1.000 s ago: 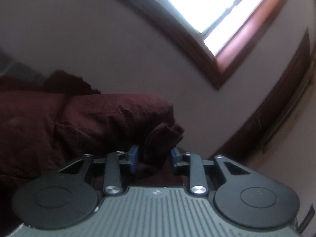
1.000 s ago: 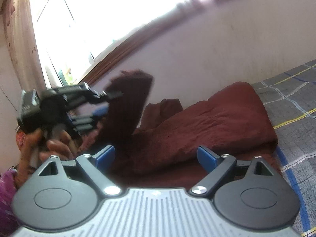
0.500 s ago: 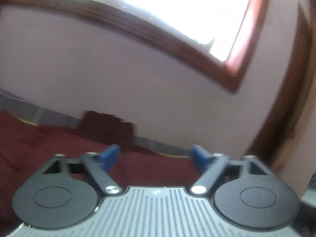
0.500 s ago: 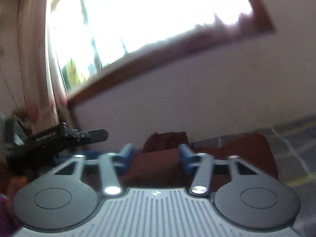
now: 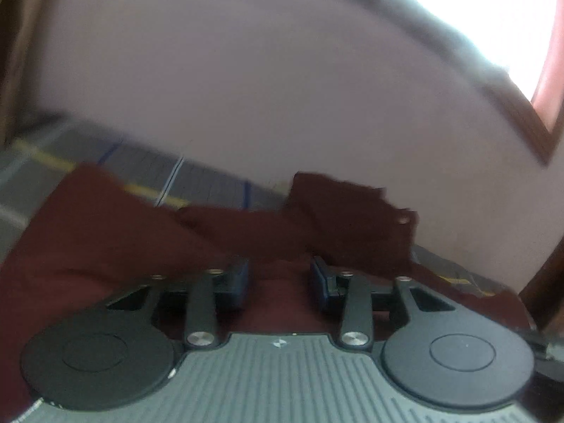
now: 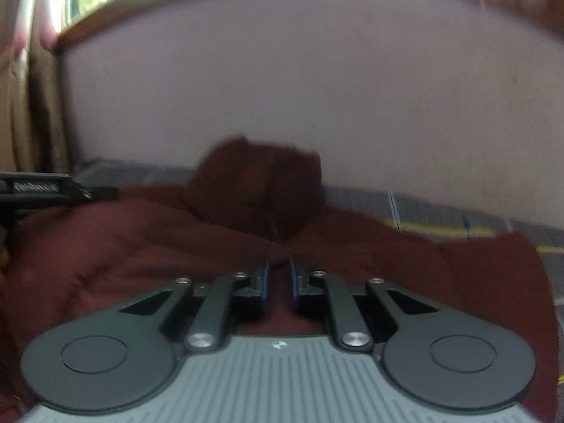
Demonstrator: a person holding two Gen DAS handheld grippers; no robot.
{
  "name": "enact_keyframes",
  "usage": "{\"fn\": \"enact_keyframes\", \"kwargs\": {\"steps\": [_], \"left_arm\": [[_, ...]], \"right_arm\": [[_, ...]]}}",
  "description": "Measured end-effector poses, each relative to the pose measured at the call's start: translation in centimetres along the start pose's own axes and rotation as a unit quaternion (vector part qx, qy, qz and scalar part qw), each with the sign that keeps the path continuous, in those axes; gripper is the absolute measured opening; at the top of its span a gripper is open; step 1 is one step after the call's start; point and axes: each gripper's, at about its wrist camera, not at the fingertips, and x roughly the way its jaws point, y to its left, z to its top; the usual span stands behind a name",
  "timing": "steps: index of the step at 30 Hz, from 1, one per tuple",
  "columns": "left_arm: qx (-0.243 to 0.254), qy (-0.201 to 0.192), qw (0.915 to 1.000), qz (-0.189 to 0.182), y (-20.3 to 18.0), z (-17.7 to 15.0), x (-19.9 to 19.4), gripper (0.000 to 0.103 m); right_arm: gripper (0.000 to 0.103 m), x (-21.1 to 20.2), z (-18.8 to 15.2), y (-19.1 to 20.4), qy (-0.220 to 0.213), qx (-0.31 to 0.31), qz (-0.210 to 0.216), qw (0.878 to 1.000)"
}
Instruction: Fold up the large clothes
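Right wrist: right hand-held gripper [image 6: 278, 278] has narrowed over maroon garment [image 6: 148, 243]; left hand-held gripper [image 5: 279, 280], which released it, stays apart.

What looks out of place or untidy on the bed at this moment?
The maroon garment is not flat: one bunched flap stands up near the wall, above the wrinkled rest. Nothing looks torn or spilled, though the pictures are blurred.

- A plain pale wall [image 5: 268, 81] fills most of the view behind the bed.
- A window with a brown wooden frame [image 5: 544, 116] glares bright at the upper right corner.
- The bed carries a grey checked sheet [image 6: 437, 211] with yellow and blue lines.
- A beige curtain [image 6: 21, 112] hangs at the far left.
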Motion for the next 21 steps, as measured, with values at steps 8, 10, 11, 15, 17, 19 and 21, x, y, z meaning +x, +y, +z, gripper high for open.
{"fn": "enact_keyframes", "kwargs": {"steps": [8,10,11,15,17,19,21], "left_arm": [[0.015,0.012,0.9998,0.004,0.8,-1.9,1.6,0.036],[0.015,0.018,0.9997,0.006,1.1,-2.4,2.3,0.036],[0.016,0.022,0.9996,0.006,1.3,-2.5,2.6,0.036],[0.012,0.028,0.9995,0.003,1.6,-2.6,3.3,0.036],[0.012,0.027,0.9996,0.001,1.7,-2.6,3.5,0.036],[0.006,0.029,0.9996,-0.002,1.8,-2.5,3.7,0.036],[0.001,0.029,0.9996,-0.005,1.9,-2.5,3.8,0.036]], "right_arm": [[0.006,2.9,-2.0,-0.9,0.037,0.011,-0.001,0.999],[0.006,3.4,-2.6,-1.1,0.030,0.017,0.001,0.999],[0.006,3.5,-3.0,-1.2,0.025,0.017,0.001,1.000],[0.006,3.5,-3.5,-1.0,0.010,0.004,-0.007,1.000],[0.006,3.5,-3.5,-1.2,0.006,0.004,-0.006,1.000],[0.006,3.9,-3.4,-1.3,0.005,0.005,-0.003,1.000],[0.006,3.9,-3.4,-1.5,0.004,0.010,0.002,1.000]]}}
